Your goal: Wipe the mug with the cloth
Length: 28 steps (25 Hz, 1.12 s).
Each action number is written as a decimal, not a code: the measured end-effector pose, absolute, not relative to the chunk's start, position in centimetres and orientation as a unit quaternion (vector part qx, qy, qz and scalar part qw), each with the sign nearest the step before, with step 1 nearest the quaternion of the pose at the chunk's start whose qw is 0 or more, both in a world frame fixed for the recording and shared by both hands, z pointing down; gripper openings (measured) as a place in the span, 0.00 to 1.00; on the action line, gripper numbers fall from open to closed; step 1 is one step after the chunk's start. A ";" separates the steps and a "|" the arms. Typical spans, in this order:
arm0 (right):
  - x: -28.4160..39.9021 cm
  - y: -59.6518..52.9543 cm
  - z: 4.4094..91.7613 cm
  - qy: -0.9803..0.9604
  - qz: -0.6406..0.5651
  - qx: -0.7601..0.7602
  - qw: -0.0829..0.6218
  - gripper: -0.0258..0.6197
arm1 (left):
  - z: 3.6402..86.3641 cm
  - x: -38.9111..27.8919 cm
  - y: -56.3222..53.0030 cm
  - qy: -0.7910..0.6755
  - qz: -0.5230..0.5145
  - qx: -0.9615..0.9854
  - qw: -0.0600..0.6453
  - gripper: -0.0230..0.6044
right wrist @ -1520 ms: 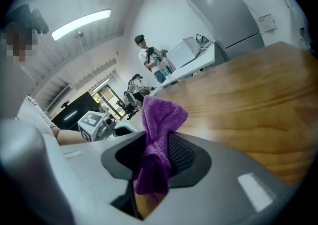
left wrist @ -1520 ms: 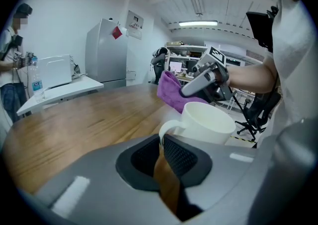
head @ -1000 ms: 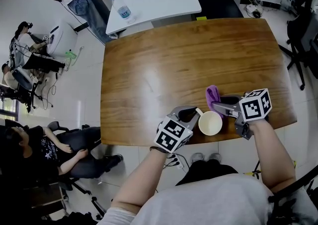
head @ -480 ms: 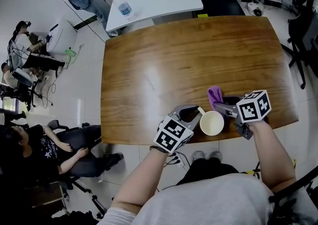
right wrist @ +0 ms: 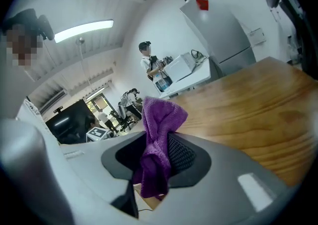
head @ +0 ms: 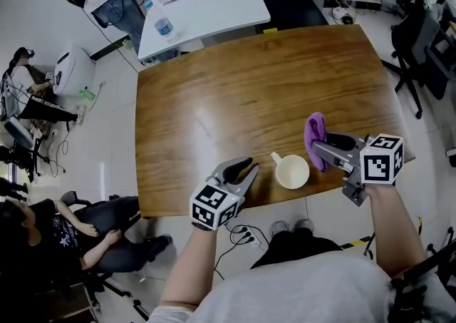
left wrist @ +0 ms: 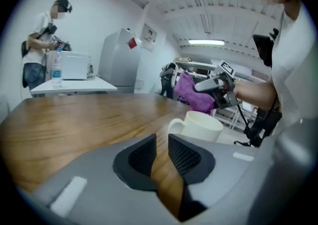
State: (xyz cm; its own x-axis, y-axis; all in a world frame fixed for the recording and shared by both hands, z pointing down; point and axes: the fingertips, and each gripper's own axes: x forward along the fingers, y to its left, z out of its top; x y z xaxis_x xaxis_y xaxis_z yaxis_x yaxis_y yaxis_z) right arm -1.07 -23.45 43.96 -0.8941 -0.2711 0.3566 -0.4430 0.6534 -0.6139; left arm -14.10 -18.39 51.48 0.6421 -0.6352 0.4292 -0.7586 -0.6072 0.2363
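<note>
White ceramic mug (head: 292,171): upright on the brown wooden table (head: 249,86), close to the near edge, open mouth up, handle turned toward the left gripper (head: 246,169).

Left gripper: low over the table, just left of the mug, near the handle but apart from it. Jaws parted by a narrow gap after just having been opening; nothing between the black ribbed pads, only bare wood seen through the gap. In the left gripper view, mug a little ahead of the jaws and off to their right, outside the gap, handle on its nearer left side.

Right gripper (head: 318,146): raised above the table on the mug's right. Jaws pressed onto a purple fuzzy cloth (head: 315,137), clamped mid-length between the pads, one bunched end standing up past the jaw tips, the other end hanging below them. Seen from the head view, cloth just beside the mug's right rim; contact with the mug not clear.
</note>
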 end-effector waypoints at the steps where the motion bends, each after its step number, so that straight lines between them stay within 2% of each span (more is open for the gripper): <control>1: -0.8 -22.8 42.6 -0.905 0.355 0.204 0.111 0.24 | 49.9 -15.0 -18.0 -0.407 0.121 0.883 0.201 0.14; 4: 0.0 -20.5 39.2 -0.915 0.328 0.220 0.080 0.25 | 44.9 -16.6 -16.5 -0.424 0.048 0.885 0.186 0.04; 7: 1.0 -16.7 37.0 -0.925 0.306 0.220 0.053 0.25 | 40.9 -15.7 -13.8 -0.411 0.017 0.896 0.168 0.04; 12: 3.8 -7.1 33.8 -0.934 0.300 0.189 0.041 0.25 | 33.5 -9.6 -4.2 -0.359 -0.007 0.924 0.134 0.04; 21: 11.1 10.9 34.8 -0.941 0.290 0.169 0.039 0.25 | 33.2 0.2 13.6 -0.333 -0.048 0.929 0.152 0.04; 28: 16.6 25.4 32.8 -0.947 0.280 0.151 0.050 0.25 | 28.4 7.6 27.5 -0.306 -0.065 0.943 0.118 0.04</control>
